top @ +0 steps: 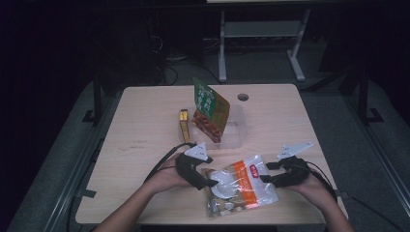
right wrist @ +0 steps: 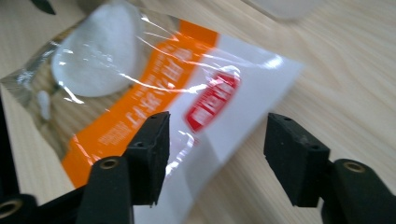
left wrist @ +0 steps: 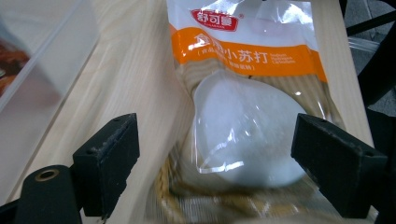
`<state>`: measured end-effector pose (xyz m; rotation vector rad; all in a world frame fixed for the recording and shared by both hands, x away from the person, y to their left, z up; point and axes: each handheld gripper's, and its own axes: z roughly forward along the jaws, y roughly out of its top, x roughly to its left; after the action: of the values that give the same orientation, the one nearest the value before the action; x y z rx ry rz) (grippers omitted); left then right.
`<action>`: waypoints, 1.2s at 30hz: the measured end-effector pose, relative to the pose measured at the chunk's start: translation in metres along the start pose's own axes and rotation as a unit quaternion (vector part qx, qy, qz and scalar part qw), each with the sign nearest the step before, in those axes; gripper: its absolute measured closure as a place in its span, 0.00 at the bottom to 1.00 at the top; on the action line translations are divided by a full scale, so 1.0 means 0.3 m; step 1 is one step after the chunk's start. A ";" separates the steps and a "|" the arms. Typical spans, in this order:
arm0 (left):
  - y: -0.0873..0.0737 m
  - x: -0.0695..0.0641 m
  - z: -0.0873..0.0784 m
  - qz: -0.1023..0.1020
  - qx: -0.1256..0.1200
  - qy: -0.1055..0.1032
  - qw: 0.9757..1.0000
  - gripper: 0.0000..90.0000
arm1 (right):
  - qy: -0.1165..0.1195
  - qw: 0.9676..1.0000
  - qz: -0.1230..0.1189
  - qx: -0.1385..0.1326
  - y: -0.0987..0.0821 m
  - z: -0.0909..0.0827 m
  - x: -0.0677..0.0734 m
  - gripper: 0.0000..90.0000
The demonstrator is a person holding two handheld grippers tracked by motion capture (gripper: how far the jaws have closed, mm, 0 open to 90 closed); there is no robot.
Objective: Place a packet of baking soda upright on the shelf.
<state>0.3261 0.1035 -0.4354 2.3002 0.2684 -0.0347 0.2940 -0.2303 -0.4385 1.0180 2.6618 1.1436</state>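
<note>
A white and orange snack bag (top: pixel 241 186) with a clear window lies flat near the table's front edge. My left gripper (top: pixel 208 182) is at the bag's left end. In the left gripper view the bag (left wrist: pixel 243 126) lies between the wide-apart jaws of that gripper (left wrist: pixel 215 126), with a gap at the left jaw. My right gripper (top: pixel 267 171) is at the bag's right end. In the right gripper view its jaws (right wrist: pixel 219 119) stand apart over the bag's white corner (right wrist: pixel 210 102), and the pads do not press on it.
A green and orange pouch (top: pixel 211 108) stands upright in a clear plastic container (top: pixel 234 137) at the table's middle. A small yellow box (top: pixel 183 124) lies to its left. A round hole (top: pixel 242 96) sits near the table's far edge. A white metal frame (top: pixel 222 48) stands beyond.
</note>
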 end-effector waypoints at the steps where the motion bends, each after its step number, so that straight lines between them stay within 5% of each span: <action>1: 0.003 0.002 0.012 -0.001 0.002 -0.001 1.000 0.16 | 0.000 1.000 0.007 -0.001 -0.006 -0.002 -0.012 0.43; 6: 0.015 0.019 0.063 -0.002 0.015 -0.019 1.000 0.22 | 0.009 0.999 0.032 -0.002 -0.023 -0.003 -0.045 0.41; 11: 0.011 0.027 0.111 -0.006 0.036 -0.044 0.998 0.35 | 0.013 1.000 0.028 -0.002 -0.021 -0.003 -0.044 0.39; 19: 0.003 0.031 0.128 -0.024 0.030 -0.086 0.996 0.55 | 0.031 0.999 0.029 -0.001 -0.019 0.010 -0.039 0.36; 26: -0.002 0.028 0.107 -0.008 0.021 -0.080 0.997 0.91 | 0.052 0.998 0.028 -0.001 -0.014 0.020 -0.033 0.33; 36: 0.020 -0.021 0.025 0.041 -0.022 -0.053 0.998 0.98 | 0.091 0.995 0.023 -0.031 0.012 0.034 -0.017 0.34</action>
<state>0.3214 0.0930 -0.4354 2.2546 0.1204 -0.1072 0.3033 -0.2251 -0.4444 1.0159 2.7312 1.3809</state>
